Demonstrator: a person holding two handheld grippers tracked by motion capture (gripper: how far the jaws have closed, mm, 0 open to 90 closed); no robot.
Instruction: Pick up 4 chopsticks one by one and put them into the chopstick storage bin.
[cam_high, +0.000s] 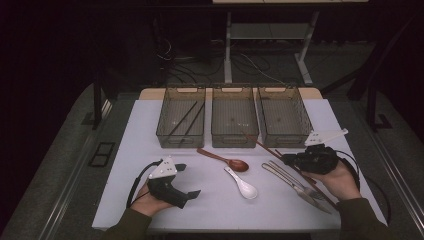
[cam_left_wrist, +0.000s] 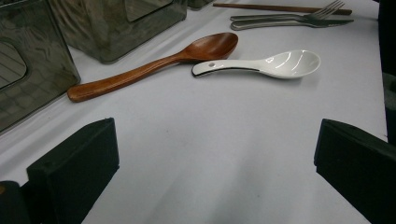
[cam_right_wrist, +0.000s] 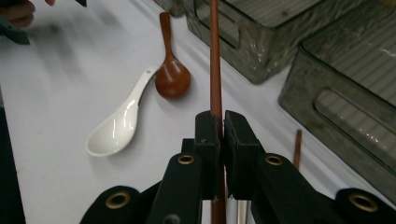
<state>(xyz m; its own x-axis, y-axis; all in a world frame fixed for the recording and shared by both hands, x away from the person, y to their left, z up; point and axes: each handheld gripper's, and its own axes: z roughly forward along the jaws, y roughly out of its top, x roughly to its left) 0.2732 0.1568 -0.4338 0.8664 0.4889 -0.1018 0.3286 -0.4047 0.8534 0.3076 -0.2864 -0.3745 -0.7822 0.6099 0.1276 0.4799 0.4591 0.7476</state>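
My right gripper (cam_high: 288, 159) (cam_right_wrist: 222, 126) is shut on a brown chopstick (cam_high: 260, 144) (cam_right_wrist: 215, 56). The stick is lifted off the table and points toward the bins. A second brown stick (cam_right_wrist: 297, 147) lies on the table beside it. My left gripper (cam_high: 189, 180) (cam_left_wrist: 219, 154) rests low at the table's front left, jaws wide apart with nothing between them. Ahead of it lie a wooden spoon (cam_high: 225, 160) (cam_left_wrist: 154, 63) (cam_right_wrist: 172, 77) and a white ceramic spoon (cam_high: 244, 186) (cam_left_wrist: 275, 63) (cam_right_wrist: 116, 128).
Three grey see-through bins stand in a row at the back: the left bin (cam_high: 180, 141) holds dark chopsticks (cam_high: 185, 120); the middle bin (cam_high: 234, 141) and right bin (cam_high: 285, 140) look bare. A metal fork and other metal cutlery (cam_high: 295, 182) (cam_left_wrist: 299, 18) lie under my right hand.
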